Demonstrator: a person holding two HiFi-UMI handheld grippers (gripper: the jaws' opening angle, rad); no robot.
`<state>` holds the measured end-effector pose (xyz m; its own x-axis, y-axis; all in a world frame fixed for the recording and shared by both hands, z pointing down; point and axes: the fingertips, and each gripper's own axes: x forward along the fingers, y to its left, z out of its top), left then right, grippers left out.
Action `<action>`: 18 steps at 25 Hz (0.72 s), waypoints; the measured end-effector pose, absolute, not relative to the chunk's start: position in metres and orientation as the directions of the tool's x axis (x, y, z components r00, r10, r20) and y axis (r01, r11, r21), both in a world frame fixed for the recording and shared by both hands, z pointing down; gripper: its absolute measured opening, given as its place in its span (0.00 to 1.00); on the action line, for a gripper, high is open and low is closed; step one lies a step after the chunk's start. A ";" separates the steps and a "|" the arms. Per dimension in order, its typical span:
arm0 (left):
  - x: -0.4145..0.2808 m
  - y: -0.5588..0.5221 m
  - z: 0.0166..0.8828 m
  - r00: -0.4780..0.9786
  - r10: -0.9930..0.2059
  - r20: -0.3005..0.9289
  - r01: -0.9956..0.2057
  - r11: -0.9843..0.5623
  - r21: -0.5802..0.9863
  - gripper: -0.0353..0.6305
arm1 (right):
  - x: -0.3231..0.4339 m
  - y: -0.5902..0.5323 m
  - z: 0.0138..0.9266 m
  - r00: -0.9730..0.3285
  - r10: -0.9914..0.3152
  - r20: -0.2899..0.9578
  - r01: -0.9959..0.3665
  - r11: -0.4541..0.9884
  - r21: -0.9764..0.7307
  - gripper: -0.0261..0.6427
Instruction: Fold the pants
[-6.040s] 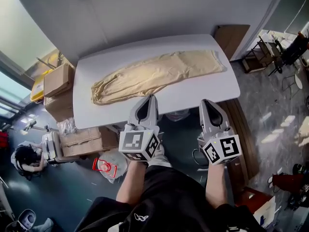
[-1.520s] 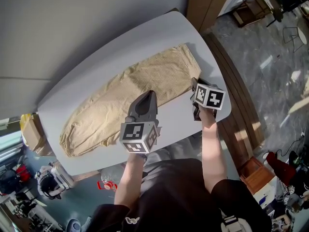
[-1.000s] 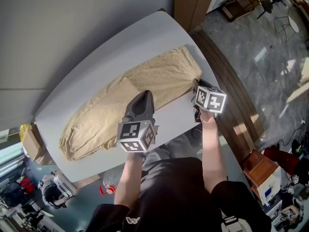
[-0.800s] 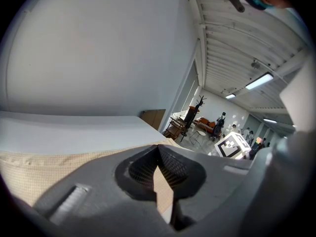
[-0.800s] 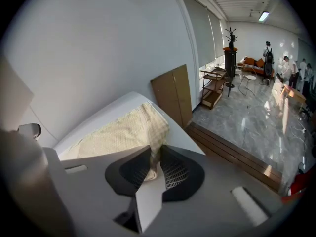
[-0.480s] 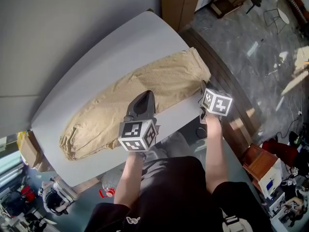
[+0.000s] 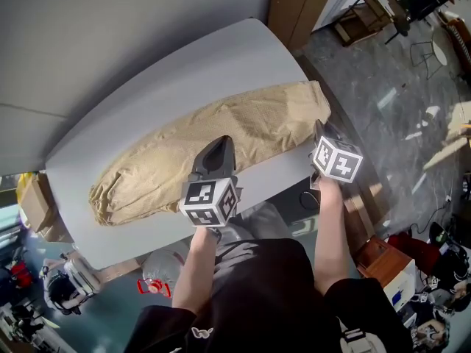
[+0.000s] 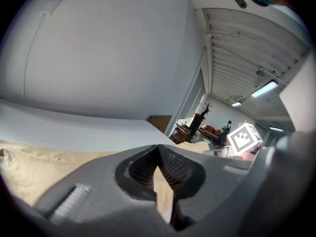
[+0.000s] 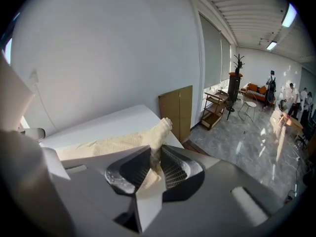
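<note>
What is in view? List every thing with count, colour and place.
table: one, white, by the wall
pants: one, tan, lengthwise on the table
panel: one, brown, beyond the table's right end
boxes: count unclear, brown cardboard, on the floor at the table's left end
left gripper: one, grey, shut on the pants' near edge
right gripper: one, grey, shut on the pants' right end, holding it off the table
arms: two, bare, behind the grippers
</note>
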<state>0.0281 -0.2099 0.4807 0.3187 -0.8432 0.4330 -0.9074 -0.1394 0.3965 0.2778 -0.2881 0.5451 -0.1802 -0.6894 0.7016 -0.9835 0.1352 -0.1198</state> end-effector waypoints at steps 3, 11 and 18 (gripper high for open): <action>0.010 -0.199 0.472 0.287 -0.862 0.417 -0.911 -0.111 0.398 0.06 | 0.261 -0.287 0.529 -0.194 -0.699 0.689 -0.980 0.175 -0.098 0.13; -0.049 -0.165 0.460 0.181 -0.907 0.381 -0.911 -0.009 0.413 0.06 | 0.198 -0.279 0.489 -0.256 -0.724 0.641 -0.953 0.299 -0.043 0.13; -0.109 -0.118 0.453 0.048 -0.930 0.365 -0.888 0.127 0.442 0.06 | 0.128 -0.265 0.462 -0.334 -0.715 0.614 -0.901 0.433 0.015 0.13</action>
